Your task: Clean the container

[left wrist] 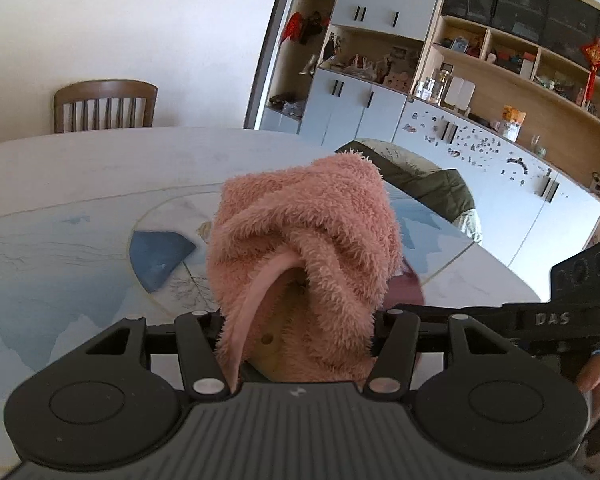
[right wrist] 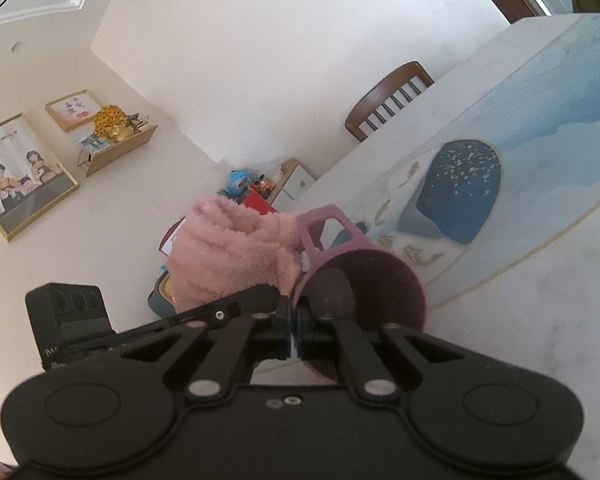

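The container is a dusty-pink cup (right wrist: 364,280) with a squared, angular handle (right wrist: 332,232) and a darker plum interior; it is held tilted above the bench (right wrist: 540,300), its mouth turned toward the right wrist camera. The right gripper (right wrist: 294,320) has its fingers clenched on the cup's rim, one finger outside the wall and one inside. A fluffy pink cloth (left wrist: 304,256), long-piled with a smooth hemmed edge, is bunched between the fingers of the left gripper (left wrist: 300,344), which grasp it; the finger tips are buried in the pile. In the right wrist view the cloth (right wrist: 232,256) lies against the cup's outer wall beside the handle. The bench top is pale marble with blue painted patches and a thin gold inlaid ring.
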A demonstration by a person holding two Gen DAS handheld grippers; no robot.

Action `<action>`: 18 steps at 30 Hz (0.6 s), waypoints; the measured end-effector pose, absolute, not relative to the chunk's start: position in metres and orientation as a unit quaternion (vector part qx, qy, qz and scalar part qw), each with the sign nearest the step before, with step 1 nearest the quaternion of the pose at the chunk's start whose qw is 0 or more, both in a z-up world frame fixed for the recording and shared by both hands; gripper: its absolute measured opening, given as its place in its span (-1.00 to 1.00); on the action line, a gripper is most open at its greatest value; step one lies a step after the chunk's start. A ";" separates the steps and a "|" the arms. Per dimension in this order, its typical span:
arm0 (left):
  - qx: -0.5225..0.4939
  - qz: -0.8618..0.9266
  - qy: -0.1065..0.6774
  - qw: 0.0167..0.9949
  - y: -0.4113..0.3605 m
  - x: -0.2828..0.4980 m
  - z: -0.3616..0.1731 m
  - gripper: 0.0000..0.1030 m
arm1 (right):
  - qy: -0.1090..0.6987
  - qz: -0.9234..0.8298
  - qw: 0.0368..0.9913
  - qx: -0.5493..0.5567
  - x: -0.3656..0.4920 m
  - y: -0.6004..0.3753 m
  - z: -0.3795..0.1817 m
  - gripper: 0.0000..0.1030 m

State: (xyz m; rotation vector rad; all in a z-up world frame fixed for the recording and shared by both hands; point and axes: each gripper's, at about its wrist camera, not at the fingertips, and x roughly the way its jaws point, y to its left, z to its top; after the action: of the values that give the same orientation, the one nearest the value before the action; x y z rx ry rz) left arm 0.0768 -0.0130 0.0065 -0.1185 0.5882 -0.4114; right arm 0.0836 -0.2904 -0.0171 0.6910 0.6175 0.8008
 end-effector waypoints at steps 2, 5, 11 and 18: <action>-0.043 -0.183 0.287 0.940 -0.013 0.079 0.003 0.08 | 0.292 0.371 0.818 0.329 0.084 -0.292 -0.019 -0.95; -0.023 -0.158 0.290 0.944 -0.011 0.086 -0.004 0.08 | 0.293 0.363 0.817 0.339 0.084 -0.295 -0.022 -0.95; -0.035 -0.127 0.336 0.932 0.005 0.096 -0.024 0.08 | 0.294 0.348 0.820 0.348 0.085 -0.302 -0.023 -0.96; -0.056 -0.176 0.290 0.939 0.001 0.069 0.010 0.08 | 0.294 0.341 0.821 0.351 0.085 -0.302 -0.023 -0.96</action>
State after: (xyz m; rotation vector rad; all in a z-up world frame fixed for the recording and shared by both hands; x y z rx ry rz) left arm 0.0694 0.0013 0.0098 -0.1137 0.5921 -0.3590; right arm 0.0853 -0.3017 -0.0226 0.7463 0.6250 0.7259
